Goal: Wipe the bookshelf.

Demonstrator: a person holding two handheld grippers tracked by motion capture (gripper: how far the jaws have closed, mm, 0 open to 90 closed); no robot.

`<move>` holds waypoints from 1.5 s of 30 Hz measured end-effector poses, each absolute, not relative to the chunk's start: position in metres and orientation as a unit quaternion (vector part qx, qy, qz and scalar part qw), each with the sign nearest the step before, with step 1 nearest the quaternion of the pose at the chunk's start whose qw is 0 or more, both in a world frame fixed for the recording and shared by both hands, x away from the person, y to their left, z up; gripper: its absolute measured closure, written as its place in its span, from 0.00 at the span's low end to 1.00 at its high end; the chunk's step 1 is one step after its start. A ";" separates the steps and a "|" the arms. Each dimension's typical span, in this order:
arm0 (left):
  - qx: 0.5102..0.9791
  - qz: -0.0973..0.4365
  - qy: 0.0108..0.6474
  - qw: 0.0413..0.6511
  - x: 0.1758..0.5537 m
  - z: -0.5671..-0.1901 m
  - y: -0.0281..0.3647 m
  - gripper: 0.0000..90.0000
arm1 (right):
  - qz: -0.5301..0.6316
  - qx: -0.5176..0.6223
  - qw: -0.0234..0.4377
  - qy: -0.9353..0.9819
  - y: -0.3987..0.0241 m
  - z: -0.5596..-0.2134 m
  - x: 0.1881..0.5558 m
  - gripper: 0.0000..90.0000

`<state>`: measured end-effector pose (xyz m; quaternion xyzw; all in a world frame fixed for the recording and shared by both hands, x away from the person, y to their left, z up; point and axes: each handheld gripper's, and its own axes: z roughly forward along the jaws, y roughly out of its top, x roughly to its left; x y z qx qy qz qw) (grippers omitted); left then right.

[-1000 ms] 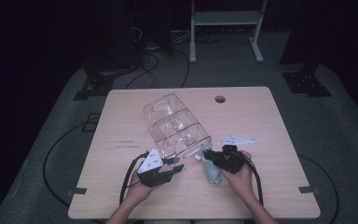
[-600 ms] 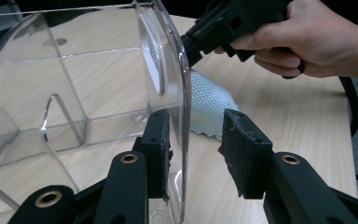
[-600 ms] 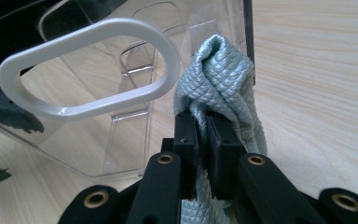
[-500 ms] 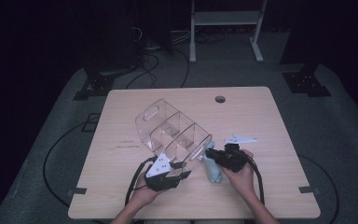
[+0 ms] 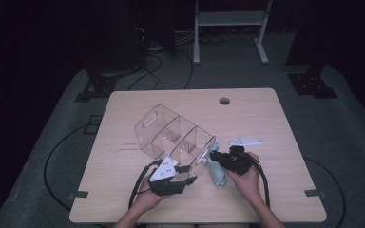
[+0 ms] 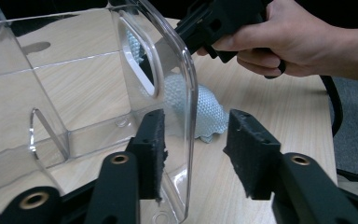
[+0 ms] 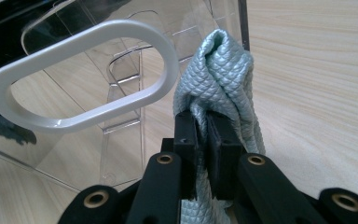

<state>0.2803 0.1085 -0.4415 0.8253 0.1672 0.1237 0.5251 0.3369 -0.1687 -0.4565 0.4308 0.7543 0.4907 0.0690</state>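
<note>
Cataloguing one tabletop moment, two hand-held grippers at work on a clear container and a cloth:

- Item 1, clear plastic organiser (image 5: 173,137): see-through, with inner dividers and an oval handle cut-out at each end; it lies tipped on its side on the wooden table (image 5: 275,123), near the middle and toward the person's edge. Judged reason for the tilt: the near end wall is brought round to face the cloth.
- Item 2, left gripper (image 6: 193,154): its jaws straddle the organiser's near end wall, one pad (image 6: 151,144) against the wall's inner face, the other standing clear on the outside. The jaws have just been opening a little, with the wall between them; the hold now looks slack, a steadying more than a clamp. Seen from above at (image 5: 184,176).
- Item 3, right gripper (image 7: 208,149): jaws nearly together, pinching a fold of the cloth firmly. Seen from above at (image 5: 215,156), just beside the organiser's end wall.
- Item 4, pale blue-green quilted cloth (image 7: 223,79): bunched, its upper part raised in the right gripper's pinch beside the oval handle opening (image 7: 81,77), its lower part trailing onto the table (image 5: 217,173). Judged reason: the cloth is held high and close so it can wipe the organiser's wall or be fed through the opening; which of the two cannot be told.
- Item 5, small white flat piece (image 5: 244,141): on the table beyond the right hand (image 5: 244,178), untouched
</note>
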 end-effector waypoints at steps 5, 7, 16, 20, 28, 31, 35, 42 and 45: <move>0.817 0.116 0.170 0.539 0.283 -0.434 0.119 0.54 | 0.492 0.430 0.068 0.754 -0.170 -0.457 0.338 0.92; 0.813 0.117 0.169 0.545 0.283 -0.431 0.123 0.53 | 0.492 0.430 0.067 0.754 -0.171 -0.457 0.338 0.92; 0.806 0.129 0.176 0.551 0.286 -0.421 0.134 0.46 | 0.494 0.432 0.066 0.752 -0.171 -0.457 0.338 0.92; 0.797 0.149 0.190 0.553 0.290 -0.416 0.139 0.42 | 0.494 0.431 0.066 0.752 -0.171 -0.457 0.338 0.92; 0.786 0.196 0.223 0.542 0.299 -0.411 0.153 0.31 | 0.499 0.433 0.059 0.749 -0.171 -0.456 0.337 0.92; 0.776 0.211 0.243 0.543 0.302 -0.410 0.158 0.23 | 0.499 0.433 0.059 0.748 -0.171 -0.456 0.338 0.92; 0.768 0.222 0.258 0.543 0.305 -0.412 0.163 0.16 | 0.499 0.434 0.059 0.748 -0.171 -0.456 0.338 0.92; 0.757 0.239 0.283 0.538 0.311 -0.414 0.170 0.08 | 0.499 0.433 0.059 0.748 -0.171 -0.456 0.338 0.92; 0.755 0.242 0.292 0.535 0.313 -0.415 0.172 0.06 | 0.499 0.433 0.059 0.748 -0.171 -0.456 0.338 0.92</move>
